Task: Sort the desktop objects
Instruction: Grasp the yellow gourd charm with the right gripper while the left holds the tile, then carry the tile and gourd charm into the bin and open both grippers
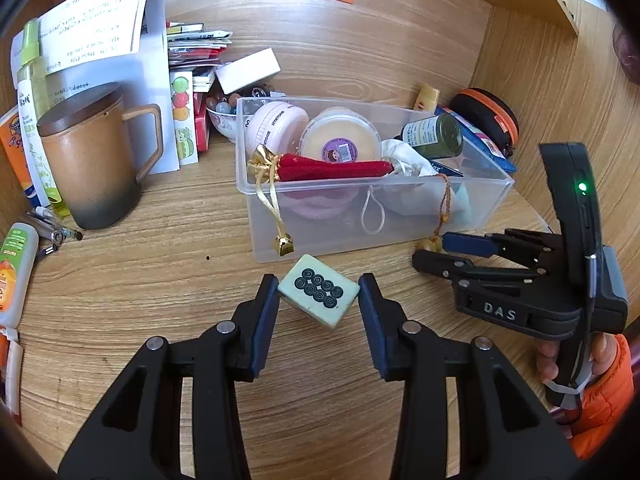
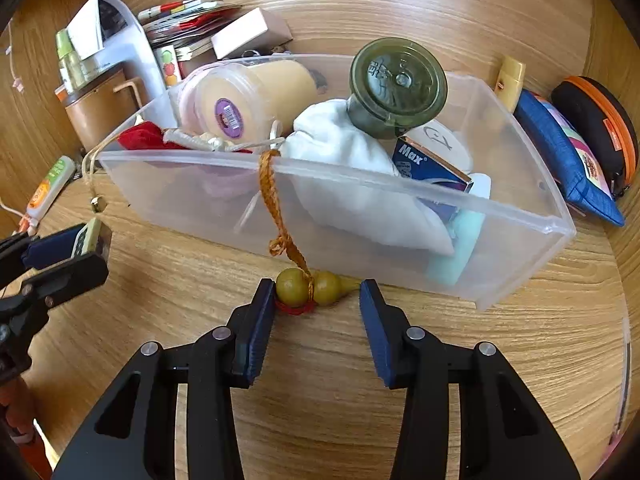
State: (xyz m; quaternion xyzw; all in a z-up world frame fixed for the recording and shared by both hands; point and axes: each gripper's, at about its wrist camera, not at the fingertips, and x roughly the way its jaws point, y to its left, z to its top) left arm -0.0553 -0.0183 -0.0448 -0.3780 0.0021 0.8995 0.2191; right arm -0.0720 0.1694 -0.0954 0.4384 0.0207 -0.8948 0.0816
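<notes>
**Containers.** A clear plastic bin [image 2: 520,248] stands on the wooden surface [image 2: 320,360], at 12 o'clock from both grippers. It holds:
- a pink round case [image 1: 272,120]
- a round tub with a purple label [image 1: 340,136]
- a red pouch [image 1: 332,168], whose gold cord and bell [image 1: 284,244] hang outside the front wall
- a white cloth bag [image 2: 340,140]
- a dark green jar [image 2: 396,84] lying on the bag
- a blue box marked "Max" [image 2: 428,164]
- a pale teal item [image 2: 460,240] at the bottom

At 10 o'clock from the bin in the left wrist view stand a small bowl of beads [image 1: 222,116] and a lidded brown mug [image 1: 92,152].

**Task items.** The left gripper [image 1: 318,292] has its jaws clenched on a mahjong tile [image 1: 316,290], held corner to corner; the right wrist view shows the tile clear of the surface. The right gripper [image 2: 318,296] has its jaws closed end to end on a gourd charm [image 2: 310,289], which lies on the surface just in front of the bin. The charm's orange cord [image 2: 276,208] runs up over the bin's front rim.

**Obscured.**
- The teal item shows only through the frosted wall; its identity cannot be determined.
- The mug's contents are hidden by its lid.
- The print on the jar and on the papers [image 1: 96,28] at 10 o'clock is illegible.
- The pouches [image 2: 560,160] at 2 o'clock overlap.
- The hand [image 1: 548,356] on the right gripper is cut off at the frame edge.
</notes>
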